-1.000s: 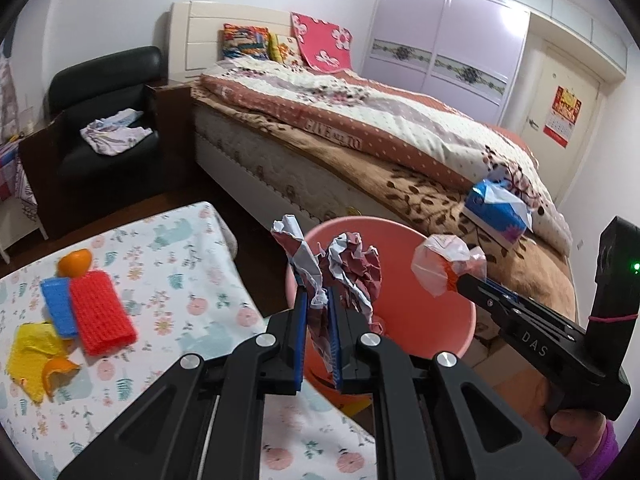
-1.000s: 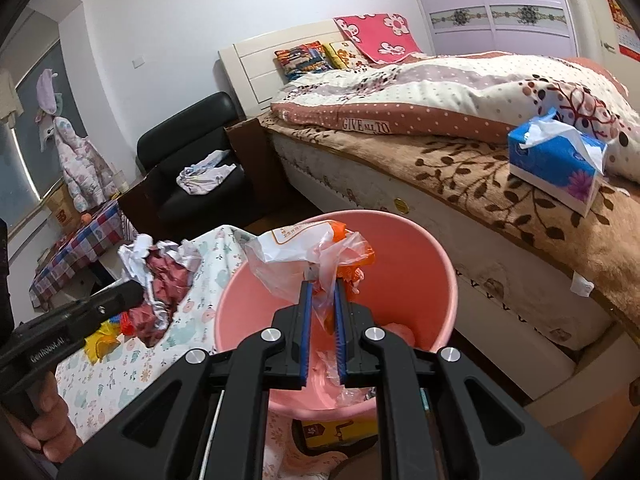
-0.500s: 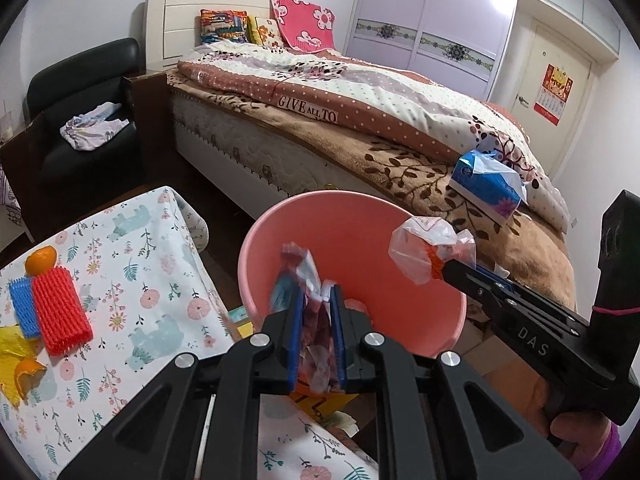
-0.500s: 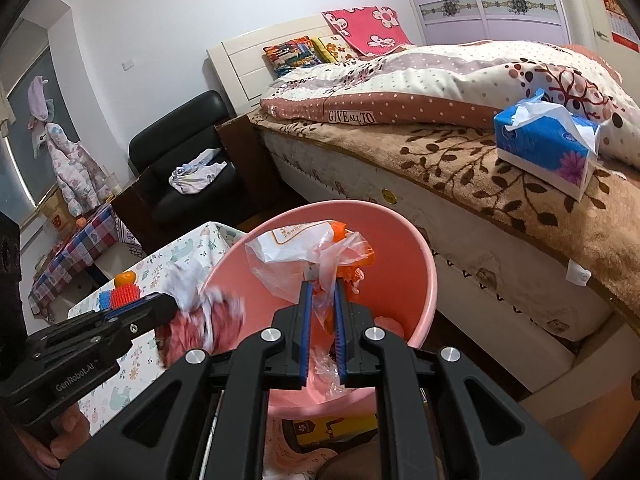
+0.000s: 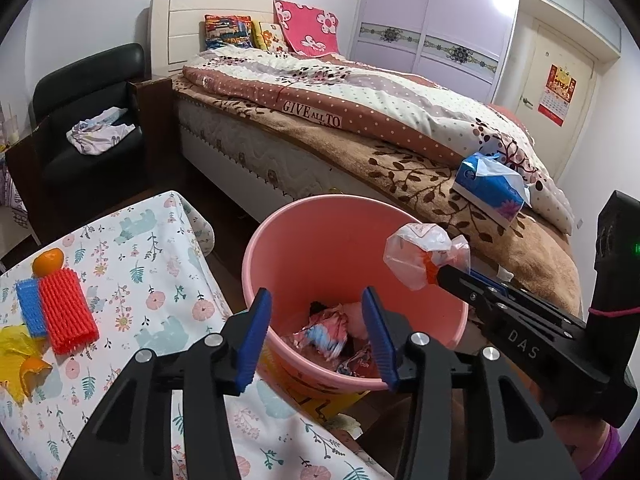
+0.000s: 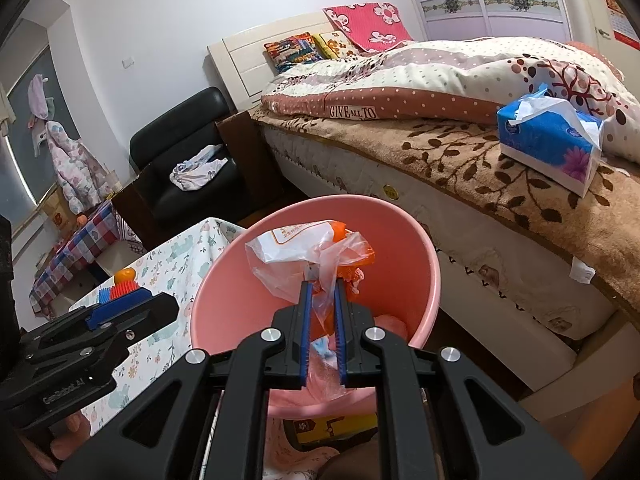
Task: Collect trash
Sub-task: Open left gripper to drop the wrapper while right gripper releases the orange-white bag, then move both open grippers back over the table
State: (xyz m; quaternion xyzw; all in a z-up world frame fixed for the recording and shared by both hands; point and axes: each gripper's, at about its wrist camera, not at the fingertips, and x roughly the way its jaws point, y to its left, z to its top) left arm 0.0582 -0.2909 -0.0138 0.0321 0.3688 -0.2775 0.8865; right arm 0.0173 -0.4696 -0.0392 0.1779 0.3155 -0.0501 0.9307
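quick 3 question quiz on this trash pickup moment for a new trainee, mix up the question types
1. True or false: the right gripper is clamped on the clear plastic bag.
2. Where does the crumpled wrapper lie? A) on the bed B) inside the pink bin C) on the chair
3. Fill in: between the parting fingers of the left gripper there is ____.

Key:
1. True; its pads pinch the bag above the bin.
2. B.
3. Nothing; the jaws are opening and the wrapper lies below them in the bin.
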